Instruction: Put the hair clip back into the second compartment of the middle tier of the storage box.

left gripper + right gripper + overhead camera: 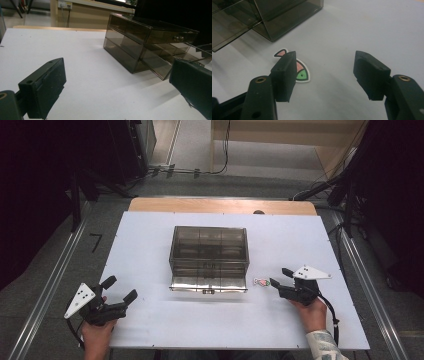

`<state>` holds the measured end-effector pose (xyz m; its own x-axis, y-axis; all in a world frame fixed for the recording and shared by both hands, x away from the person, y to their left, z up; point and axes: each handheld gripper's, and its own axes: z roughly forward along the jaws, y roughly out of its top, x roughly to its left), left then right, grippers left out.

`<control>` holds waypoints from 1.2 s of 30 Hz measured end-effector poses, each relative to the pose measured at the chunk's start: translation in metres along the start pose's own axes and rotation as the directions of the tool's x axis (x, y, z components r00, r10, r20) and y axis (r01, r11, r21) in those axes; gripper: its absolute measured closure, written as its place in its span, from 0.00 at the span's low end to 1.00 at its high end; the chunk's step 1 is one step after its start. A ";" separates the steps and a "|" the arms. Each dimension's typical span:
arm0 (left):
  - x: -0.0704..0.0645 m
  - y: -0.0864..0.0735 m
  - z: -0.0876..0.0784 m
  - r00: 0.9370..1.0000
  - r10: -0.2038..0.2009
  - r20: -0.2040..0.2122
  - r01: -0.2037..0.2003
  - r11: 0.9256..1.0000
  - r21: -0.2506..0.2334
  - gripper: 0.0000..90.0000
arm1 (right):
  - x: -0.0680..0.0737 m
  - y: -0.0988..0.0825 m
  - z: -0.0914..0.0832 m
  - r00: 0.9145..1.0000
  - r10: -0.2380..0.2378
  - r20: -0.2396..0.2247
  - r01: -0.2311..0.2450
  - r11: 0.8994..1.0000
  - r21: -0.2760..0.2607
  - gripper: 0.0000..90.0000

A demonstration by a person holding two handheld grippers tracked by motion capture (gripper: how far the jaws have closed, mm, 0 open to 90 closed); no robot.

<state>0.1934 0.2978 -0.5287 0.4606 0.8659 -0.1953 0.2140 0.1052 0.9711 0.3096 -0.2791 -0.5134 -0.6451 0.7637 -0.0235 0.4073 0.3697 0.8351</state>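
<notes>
A smoky clear plastic drawer box [209,251] stands mid-table, its bottom drawer [208,283] pulled out toward me. A small fish-shaped sticker [260,282], pink and green with a white border, lies flat on the table just right of that drawer. My right gripper [280,277] is open beside the sticker; in the right gripper view one jaw partly covers the sticker [301,72], the other stands off to the side. My left gripper [119,289] rests open at the table's near-left, empty, facing the drawer box [147,45].
The white table top [150,245] has a wooden strip [222,205] along its far edge. Metal rails [50,285] run on the floor at both sides. Cables and dark stands lie beyond the table.
</notes>
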 end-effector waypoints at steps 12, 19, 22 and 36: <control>0.000 0.000 0.000 1.000 -0.003 -0.002 0.003 1.000 -0.001 0.02 | 0.011 0.005 0.015 0.999 -0.040 -0.029 0.042 0.997 0.069 0.46; 0.000 0.000 0.000 1.000 -0.004 -0.003 0.004 1.000 0.000 0.02 | 0.012 0.006 0.019 0.999 -0.040 -0.036 0.044 0.993 0.108 0.46; 0.000 0.000 0.000 1.000 -0.005 -0.003 0.005 1.000 0.000 0.02 | 0.013 0.006 0.020 0.998 -0.053 -0.039 0.057 0.992 0.114 0.46; 0.000 0.000 0.000 1.000 -0.004 -0.003 0.004 1.000 -0.001 0.02 | 0.018 0.006 0.022 0.988 -0.115 -0.105 0.128 0.984 0.127 0.71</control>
<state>0.1934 0.2978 -0.5287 0.4574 0.8669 -0.1983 0.2151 0.1085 0.9705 0.3146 -0.2518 -0.5207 -0.7520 0.6563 -0.0612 0.4001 0.5282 0.7489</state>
